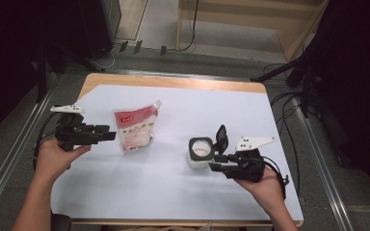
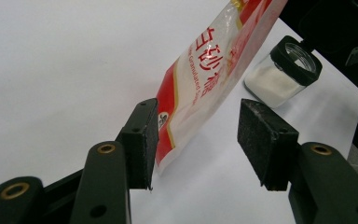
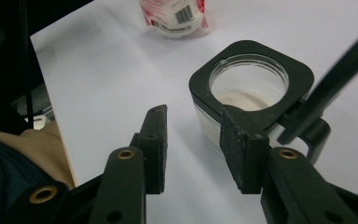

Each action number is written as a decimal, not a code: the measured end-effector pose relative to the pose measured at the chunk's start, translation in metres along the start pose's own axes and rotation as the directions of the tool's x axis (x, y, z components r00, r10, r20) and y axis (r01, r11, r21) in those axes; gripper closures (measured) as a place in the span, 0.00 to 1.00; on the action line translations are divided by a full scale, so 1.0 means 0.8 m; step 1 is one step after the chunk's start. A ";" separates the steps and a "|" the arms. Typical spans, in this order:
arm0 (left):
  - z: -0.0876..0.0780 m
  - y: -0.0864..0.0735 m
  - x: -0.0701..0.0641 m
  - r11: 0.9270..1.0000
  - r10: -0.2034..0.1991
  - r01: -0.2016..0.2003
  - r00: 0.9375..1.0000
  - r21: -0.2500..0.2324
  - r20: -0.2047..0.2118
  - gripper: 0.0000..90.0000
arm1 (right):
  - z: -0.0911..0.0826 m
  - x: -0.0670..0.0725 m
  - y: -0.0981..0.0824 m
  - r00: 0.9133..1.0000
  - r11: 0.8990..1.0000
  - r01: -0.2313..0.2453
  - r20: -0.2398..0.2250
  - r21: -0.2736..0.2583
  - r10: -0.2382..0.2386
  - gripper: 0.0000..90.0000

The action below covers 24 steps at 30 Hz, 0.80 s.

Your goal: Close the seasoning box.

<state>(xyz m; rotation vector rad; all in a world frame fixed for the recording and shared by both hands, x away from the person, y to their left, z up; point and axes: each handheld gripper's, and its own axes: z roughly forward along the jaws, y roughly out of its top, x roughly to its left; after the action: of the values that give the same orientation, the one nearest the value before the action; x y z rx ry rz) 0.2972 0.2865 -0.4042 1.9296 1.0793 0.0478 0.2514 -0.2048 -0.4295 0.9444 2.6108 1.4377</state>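
Here the jar (image 3: 251, 88) stands open-lidded, white powder low inside; the sugar pouch (image 1: 135, 127) stands upright; both the left gripper (image 2: 198, 140) and right gripper (image 3: 193, 147) are spread, pinching nothing.

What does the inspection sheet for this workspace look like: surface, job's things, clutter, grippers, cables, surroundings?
Surface: white sheet over a wooden table, no spills seen.
Job's things: red-and-white sugar pouch standing left of centre; glass jar with black rim, hinged lid flipped up, white powder inside.
Clutter: nothing seen.
Grippers: left gripper open, the pouch's lower corner between its fingers without being pinched; right gripper open beside the jar, nothing between its fingers, one of which overlaps the jar's near wall.
Cables: black cables on the floor right of the table.
Surroundings: wooden frame behind the table; dark equipment at both sides.
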 end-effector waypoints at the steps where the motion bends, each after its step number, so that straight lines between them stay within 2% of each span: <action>1: 0.000 0.000 0.001 1.000 -0.004 0.004 1.000 -0.002 -0.014 0.55 | -0.001 -0.001 -0.001 1.000 1.000 0.008 0.003 0.002 -0.008 0.69; 4: 0.000 0.000 0.006 1.000 -0.026 0.027 0.999 0.009 -0.032 0.55 | -0.004 -0.007 -0.004 1.000 1.000 0.005 0.015 0.018 -0.005 0.71; 12: -0.002 -0.001 0.010 0.999 -0.031 0.031 0.999 -0.006 -0.025 0.56 | -0.013 -0.021 -0.010 1.000 1.000 -0.007 0.027 0.021 0.007 0.81; 15: -0.001 -0.003 0.010 1.000 -0.025 0.025 0.999 0.002 -0.024 0.56 | -0.016 -0.027 -0.012 0.999 0.999 -0.025 0.046 0.025 0.024 0.87; 20: 0.000 -0.002 0.010 1.000 -0.022 0.022 1.000 0.000 -0.016 0.56 | -0.022 -0.043 -0.014 0.994 0.996 -0.084 0.077 0.004 0.084 0.94; 24: 0.003 -0.002 0.007 1.000 -0.019 0.019 1.000 0.005 -0.021 0.56 | -0.019 -0.050 -0.012 0.991 0.995 -0.098 0.090 -0.012 0.099 0.99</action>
<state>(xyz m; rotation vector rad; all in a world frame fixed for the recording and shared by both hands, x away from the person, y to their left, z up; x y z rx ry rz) 0.3011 0.2892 -0.4088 1.9272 1.1126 0.0548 0.2747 -0.2406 -0.4387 1.1240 2.5258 1.3891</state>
